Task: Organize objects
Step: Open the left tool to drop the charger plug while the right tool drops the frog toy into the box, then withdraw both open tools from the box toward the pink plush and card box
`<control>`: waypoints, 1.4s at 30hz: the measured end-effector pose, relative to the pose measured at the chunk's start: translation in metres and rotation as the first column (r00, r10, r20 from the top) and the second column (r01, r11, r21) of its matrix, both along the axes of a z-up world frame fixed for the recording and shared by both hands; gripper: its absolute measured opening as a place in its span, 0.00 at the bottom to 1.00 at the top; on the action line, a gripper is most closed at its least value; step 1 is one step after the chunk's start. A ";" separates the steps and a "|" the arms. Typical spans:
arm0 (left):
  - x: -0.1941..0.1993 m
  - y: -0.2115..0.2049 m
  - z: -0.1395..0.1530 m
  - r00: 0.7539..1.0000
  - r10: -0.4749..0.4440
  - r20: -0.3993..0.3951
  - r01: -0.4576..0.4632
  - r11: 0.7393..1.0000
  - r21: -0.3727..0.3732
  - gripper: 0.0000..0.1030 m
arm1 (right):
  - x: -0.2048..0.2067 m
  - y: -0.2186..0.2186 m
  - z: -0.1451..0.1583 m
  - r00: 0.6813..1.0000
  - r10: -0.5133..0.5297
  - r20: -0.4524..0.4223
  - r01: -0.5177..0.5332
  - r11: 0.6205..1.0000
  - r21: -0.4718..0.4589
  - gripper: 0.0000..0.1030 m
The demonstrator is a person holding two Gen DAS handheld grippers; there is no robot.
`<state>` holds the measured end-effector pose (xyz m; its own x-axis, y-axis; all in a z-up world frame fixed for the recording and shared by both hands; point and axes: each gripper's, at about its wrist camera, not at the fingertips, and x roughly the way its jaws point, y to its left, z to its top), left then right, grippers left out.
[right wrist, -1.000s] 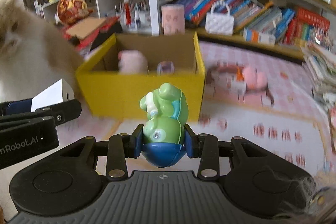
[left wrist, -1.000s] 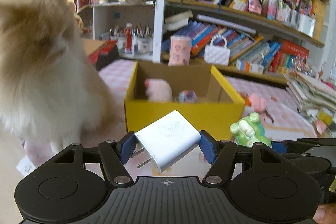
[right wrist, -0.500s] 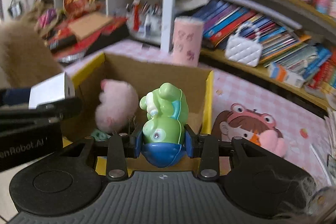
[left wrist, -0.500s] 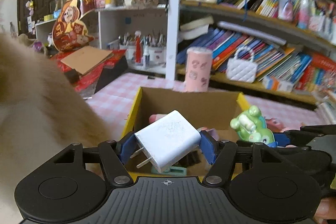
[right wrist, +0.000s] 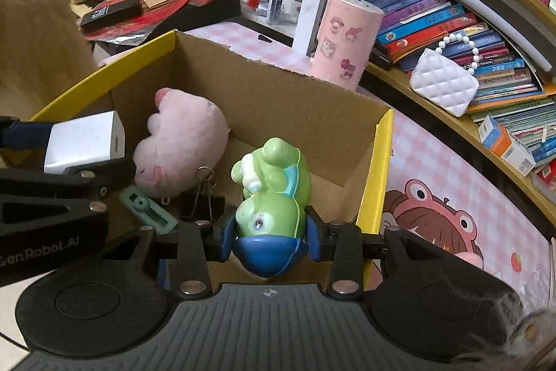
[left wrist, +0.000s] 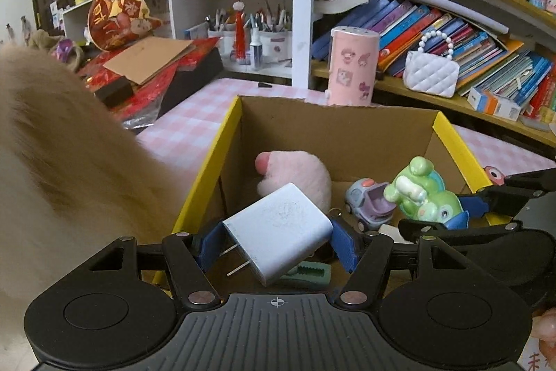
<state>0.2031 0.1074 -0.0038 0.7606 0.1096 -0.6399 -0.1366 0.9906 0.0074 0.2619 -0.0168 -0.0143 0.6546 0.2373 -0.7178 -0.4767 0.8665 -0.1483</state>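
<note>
My left gripper is shut on a white plug charger and holds it over the open yellow cardboard box. My right gripper is shut on a green and blue frog toy, also over the box. The charger shows at the left of the right wrist view; the frog shows at the right of the left wrist view. Inside the box lie a pink plush, a small purple toy car, a black binder clip and a teal toothed clip.
A fluffy cat stands close against the box's left side. A pink cylinder stands behind the box on the pink checked mat. Bookshelves with books and a white quilted purse rise behind.
Both grippers have moved forward and up with their objects, from in front of the box to over its opening. The cat has shifted to the left.
</note>
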 end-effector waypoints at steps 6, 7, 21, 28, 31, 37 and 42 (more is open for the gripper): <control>-0.008 0.001 0.015 0.998 -0.006 0.068 0.006 1.000 0.006 0.74 | -0.001 -0.008 0.012 0.998 -0.062 0.032 0.059 0.996 0.071 0.48; -0.012 0.001 0.020 0.996 -0.008 0.090 0.008 1.000 0.003 0.75 | -0.004 -0.012 0.017 0.996 -0.078 0.043 0.073 0.993 0.096 0.48; -0.094 -0.004 0.061 0.971 -0.069 0.227 0.076 0.997 -0.021 0.82 | -0.096 -0.052 0.065 0.946 -0.295 0.132 0.252 0.930 0.268 0.48; -0.136 0.003 0.040 0.986 -0.061 0.158 0.062 0.998 -0.004 0.88 | -0.159 -0.057 0.044 0.926 -0.357 0.126 0.323 0.918 0.229 0.49; -0.153 0.007 0.032 0.990 -0.057 0.129 0.057 0.998 0.002 0.88 | -0.182 -0.056 0.031 0.923 -0.370 0.105 0.343 0.915 0.211 0.49; -0.179 0.003 0.020 0.993 -0.078 0.085 0.076 0.997 0.026 0.91 | -0.220 -0.053 0.012 0.917 -0.392 0.067 0.374 0.908 0.190 0.53; -0.196 -0.002 0.010 0.993 -0.106 0.047 0.104 0.994 0.044 0.91 | -0.244 -0.053 0.002 0.915 -0.399 0.054 0.386 0.907 0.169 0.56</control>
<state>0.0070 0.1052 0.0067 0.8000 0.0534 -0.5976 -0.0333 0.9985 0.0445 0.0182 -0.0696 -0.0128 0.7742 0.0501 -0.6309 -0.0847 0.9961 -0.0248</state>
